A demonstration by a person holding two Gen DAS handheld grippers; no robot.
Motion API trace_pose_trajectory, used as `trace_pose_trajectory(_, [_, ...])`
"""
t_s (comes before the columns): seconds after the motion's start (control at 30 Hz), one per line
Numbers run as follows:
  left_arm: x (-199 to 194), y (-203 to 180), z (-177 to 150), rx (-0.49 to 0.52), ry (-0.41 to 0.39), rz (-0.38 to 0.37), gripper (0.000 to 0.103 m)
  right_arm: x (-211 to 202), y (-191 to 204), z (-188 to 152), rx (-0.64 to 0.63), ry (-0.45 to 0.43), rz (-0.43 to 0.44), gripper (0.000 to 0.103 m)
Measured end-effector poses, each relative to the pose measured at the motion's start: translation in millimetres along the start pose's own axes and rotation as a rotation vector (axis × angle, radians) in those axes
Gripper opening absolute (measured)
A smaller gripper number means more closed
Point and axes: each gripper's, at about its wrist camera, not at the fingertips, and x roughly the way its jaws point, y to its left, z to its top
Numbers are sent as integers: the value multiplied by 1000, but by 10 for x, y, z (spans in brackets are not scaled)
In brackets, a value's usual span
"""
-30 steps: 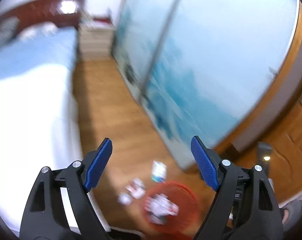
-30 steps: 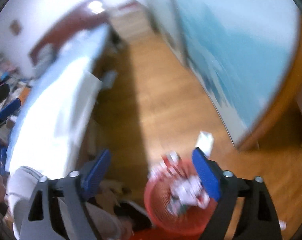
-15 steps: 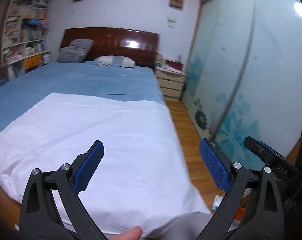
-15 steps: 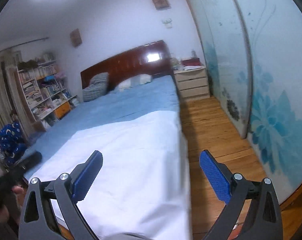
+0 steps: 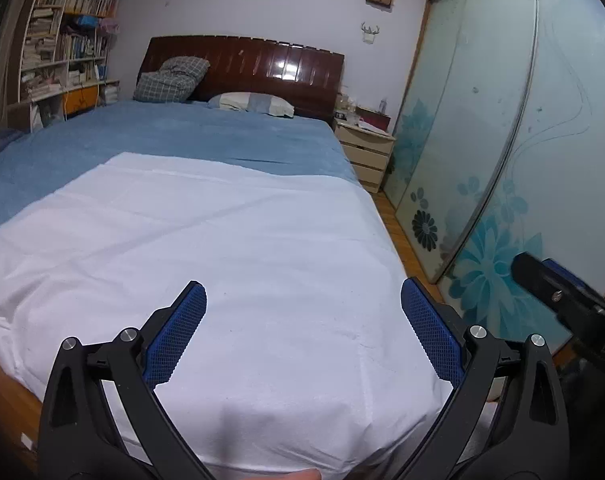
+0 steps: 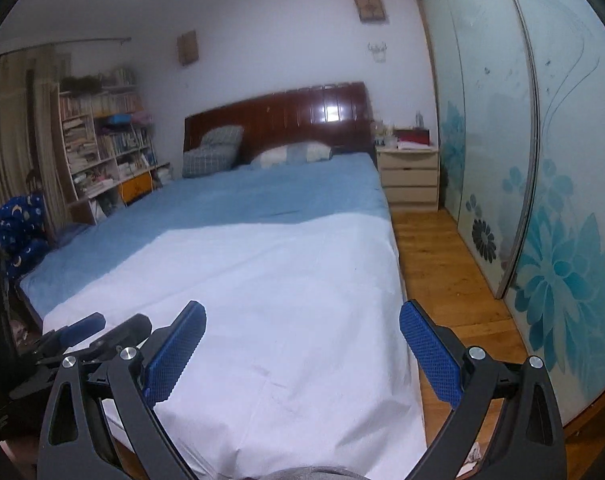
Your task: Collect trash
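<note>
My left gripper [image 5: 302, 332] is open and empty, held above the foot of the bed over a white sheet [image 5: 206, 248]. My right gripper [image 6: 302, 350] is open and empty too, above the same white sheet [image 6: 286, 280], near the bed's right edge. The right gripper shows at the right edge of the left wrist view [image 5: 562, 300], and the left gripper shows at the lower left of the right wrist view [image 6: 82, 336]. No trash and no bin show on the bed. A scrap of paper [image 6: 473, 454] lies on the floor at the lower right, partly hidden.
The bed has a blue cover [image 5: 174, 136], pillows [image 5: 250, 104] and a dark wooden headboard [image 5: 262, 64]. A nightstand [image 6: 410, 176] stands right of it. Sliding glass wardrobe doors [image 6: 542, 200] line the right side, with a strip of wooden floor [image 6: 434, 256] between. Bookshelves [image 5: 62, 40] stand on the left.
Both grippers have tilted up from the floor, where a red basket of trash and loose papers showed, and now face the bed. Both have stayed open.
</note>
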Motion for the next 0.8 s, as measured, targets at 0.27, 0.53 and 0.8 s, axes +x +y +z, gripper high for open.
trace_pose_trajectory(0.27, [58,45,-30,-9,39,26,97,137,-21,43,-7,15,1,96])
trace_pose_trajectory(0.53, [-7,134,-51,-22,18,46,97,173,41,63,-39,31,-15,96])
trace_pose_trajectory(0.8, [-26,190,-41,-32,14,63,97,183,-9,38,-37,36,-19,96])
